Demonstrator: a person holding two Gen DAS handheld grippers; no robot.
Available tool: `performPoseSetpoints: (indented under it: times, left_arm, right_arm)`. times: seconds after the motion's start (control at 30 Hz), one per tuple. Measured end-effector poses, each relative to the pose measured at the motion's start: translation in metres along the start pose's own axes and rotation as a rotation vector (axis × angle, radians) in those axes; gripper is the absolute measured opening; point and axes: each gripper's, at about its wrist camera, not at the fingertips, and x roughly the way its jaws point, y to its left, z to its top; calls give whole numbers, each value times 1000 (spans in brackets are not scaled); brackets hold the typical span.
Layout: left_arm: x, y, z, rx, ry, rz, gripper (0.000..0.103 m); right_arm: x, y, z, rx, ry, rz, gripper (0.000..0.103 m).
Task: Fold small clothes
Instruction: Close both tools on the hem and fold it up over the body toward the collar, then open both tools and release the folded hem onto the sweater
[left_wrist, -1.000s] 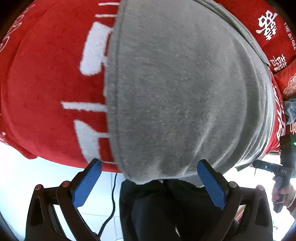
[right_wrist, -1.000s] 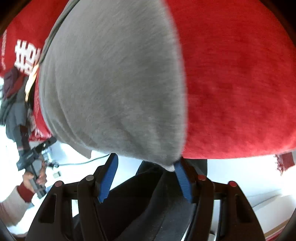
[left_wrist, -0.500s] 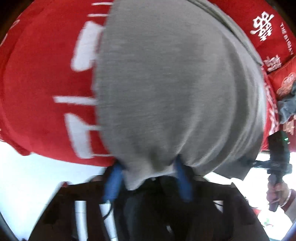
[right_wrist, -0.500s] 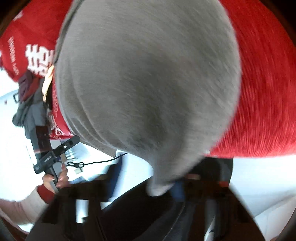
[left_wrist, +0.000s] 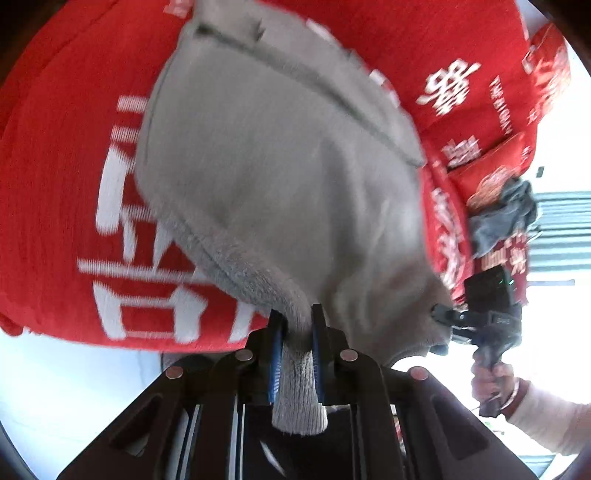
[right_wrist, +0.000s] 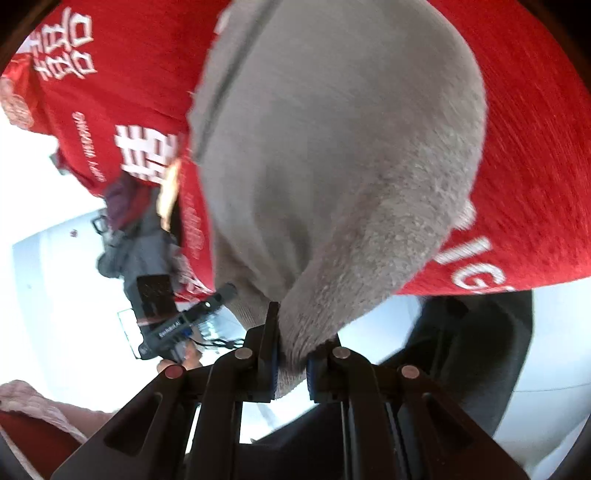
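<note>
Left gripper (left_wrist: 298, 354): jaws closing, pads pinching a bunched corner of the grey knit garment (left_wrist: 280, 177). Right gripper (right_wrist: 290, 363): clamped tight on another corner. Garment stretches ahead of both, over the red cloth (left_wrist: 55, 206); its white print is blurred, unreadable.

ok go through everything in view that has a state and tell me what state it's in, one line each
left claw: jaws closing, pads pressing a bunched corner of the grey garment
right claw: shut on another corner of the garment
grey garment: pinched at two corners, near edge pulled up, the rest lying on the red cloth
red cloth: spread flat under the garment
dark clothes: crumpled in a heap, unfolded
</note>
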Motion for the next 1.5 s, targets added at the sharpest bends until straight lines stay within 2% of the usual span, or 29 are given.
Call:
performPoseSetpoints:
  times: [0.17,0.37,0.5,0.6,0.77,0.87,1.03,1.07,1.13,1.17,1.27,1.33,1.37,1.4,1.43,1.47,1.5]
  left_arm:
    - [-27,2,33,-23,-77,-29,15]
    - [-50,4,72,-57,-172,-17,15]
    - [-56,-11,111,-68,-248,-34,15]
    - [-56,-24,147,-97,-307,-46,15]
    - [-51,-23,210,-142,-387,3,15]
    - [-33,-15,244,-166,-400,74,15]
    - [9,2,276,-200,-352,248,15]
    - [18,4,280,-210,-336,294,18]
    - [29,9,286,-238,-303,372,37]
    - [31,10,288,-249,-300,420,52]
    - [24,6,287,-237,-327,466,52]
    - [14,0,285,-215,-333,478,52]
    - [7,-5,282,-197,-335,480,52]
    - [1,-9,279,-180,-333,477,52]
    - [-4,-13,276,-162,-326,466,52]
    - [-9,-17,271,-145,-310,449,53]
    - [-11,-21,265,-128,-284,428,53]
  right_arm:
    - [-22,24,17,-25,-85,103,12]
    - [-36,46,62,4,-162,227,12]
    - [-54,65,108,-2,-210,302,12]
    - [-63,88,146,-34,-221,325,12]
    - [-71,108,215,-81,-219,324,12]
    - [-67,108,260,-84,-211,304,12]
    - [-37,75,322,-8,-165,205,12]
    - [-31,65,331,13,-156,177,12]
    - [-22,50,343,44,-149,144,12]
    - [-20,45,347,55,-148,131,13]
    - [-16,33,357,89,-152,94,16]
    - [-17,34,359,99,-153,82,19]
    - [-19,36,359,98,-153,76,26]
    - [-23,41,359,87,-155,74,47]
    - [-26,45,357,75,-158,71,59]
    - [-32,54,354,50,-162,61,67]
    - [-37,61,350,22,-165,47,67]
